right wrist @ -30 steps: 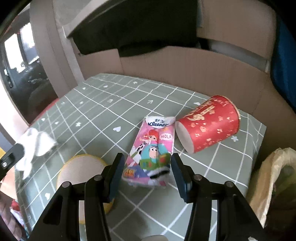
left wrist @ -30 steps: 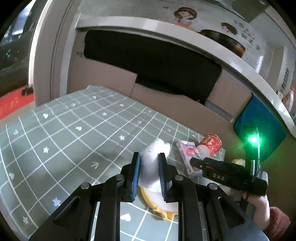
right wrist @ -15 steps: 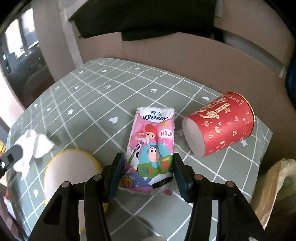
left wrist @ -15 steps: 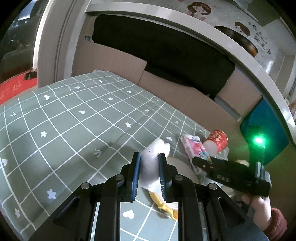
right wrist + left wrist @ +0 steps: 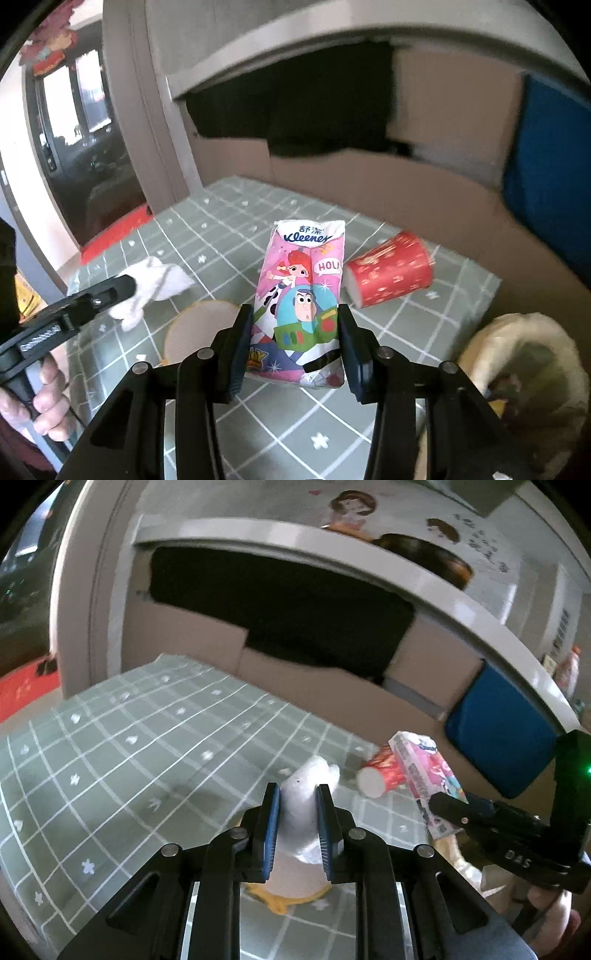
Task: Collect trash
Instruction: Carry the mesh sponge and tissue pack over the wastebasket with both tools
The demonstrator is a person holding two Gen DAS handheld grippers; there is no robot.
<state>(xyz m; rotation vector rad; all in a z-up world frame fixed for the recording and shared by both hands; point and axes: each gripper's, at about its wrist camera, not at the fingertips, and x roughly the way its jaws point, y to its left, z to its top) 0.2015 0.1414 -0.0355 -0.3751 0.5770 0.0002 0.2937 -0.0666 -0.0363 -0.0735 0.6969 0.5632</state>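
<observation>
My left gripper (image 5: 298, 827) is shut on a crumpled white tissue (image 5: 306, 797) and holds it above the table; the tissue also shows in the right wrist view (image 5: 155, 284). My right gripper (image 5: 295, 350) is shut on a pink Kleenex tissue pack (image 5: 301, 306) and holds it lifted off the table; the pack also shows in the left wrist view (image 5: 424, 771). A red paper cup (image 5: 391, 275) lies on its side on the green checked tablecloth (image 5: 221, 229). A bag with trash in it (image 5: 524, 369) hangs open at the table's right edge.
A round yellow-rimmed lid or dish (image 5: 201, 330) lies on the cloth below both grippers. Cardboard boxes (image 5: 325, 690) and a dark cloth (image 5: 280, 616) stand behind the table. A blue panel (image 5: 498, 734) is at the back right.
My right gripper has closed on the Kleenex pack and lifted it off the table. My left gripper still holds the tissue, raised a little.
</observation>
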